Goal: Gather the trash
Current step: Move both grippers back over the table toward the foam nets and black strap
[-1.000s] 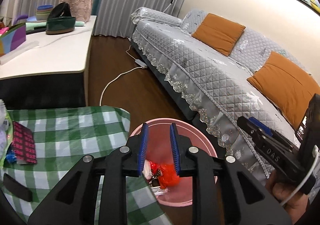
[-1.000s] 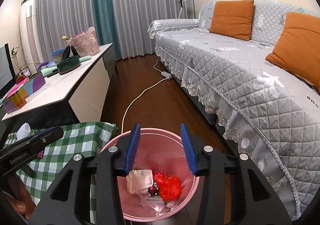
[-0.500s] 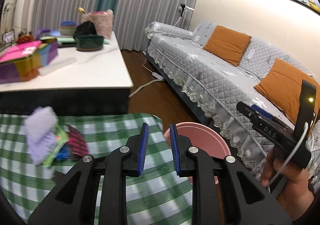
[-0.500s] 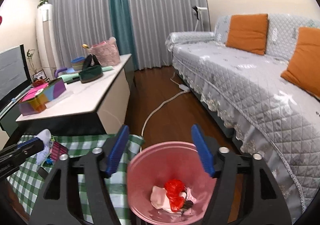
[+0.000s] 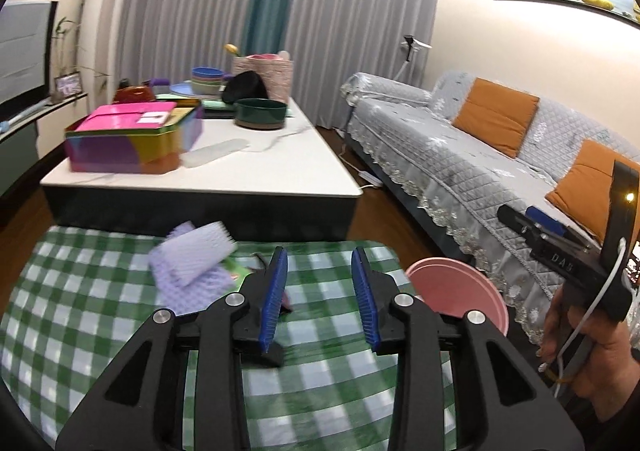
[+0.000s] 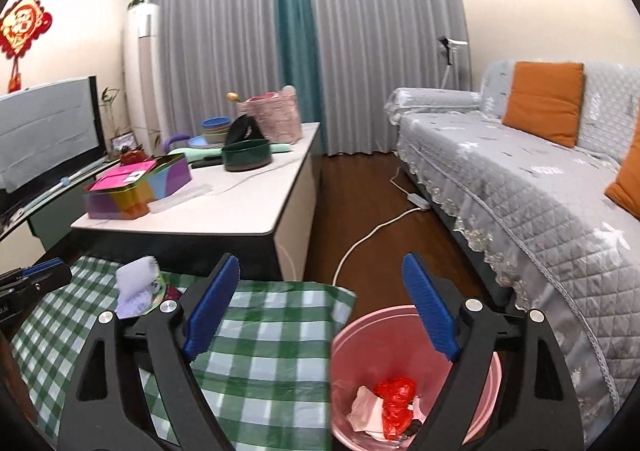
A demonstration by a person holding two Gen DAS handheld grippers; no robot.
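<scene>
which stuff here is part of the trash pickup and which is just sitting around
Part of the job:
- pink bin, red wrapper and crumpled paper already inside
- purple foam scrap and wrappers on the green checked cloth

Just lying about:
- colourful tin
- dark green bowl
- stacked bowls
- pink basket
- sofa with orange cushions

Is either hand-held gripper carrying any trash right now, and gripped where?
Neither. The left hand-held gripper and right hand-held gripper both stand open with nothing between the pads; their jaws have just been opening.
</scene>
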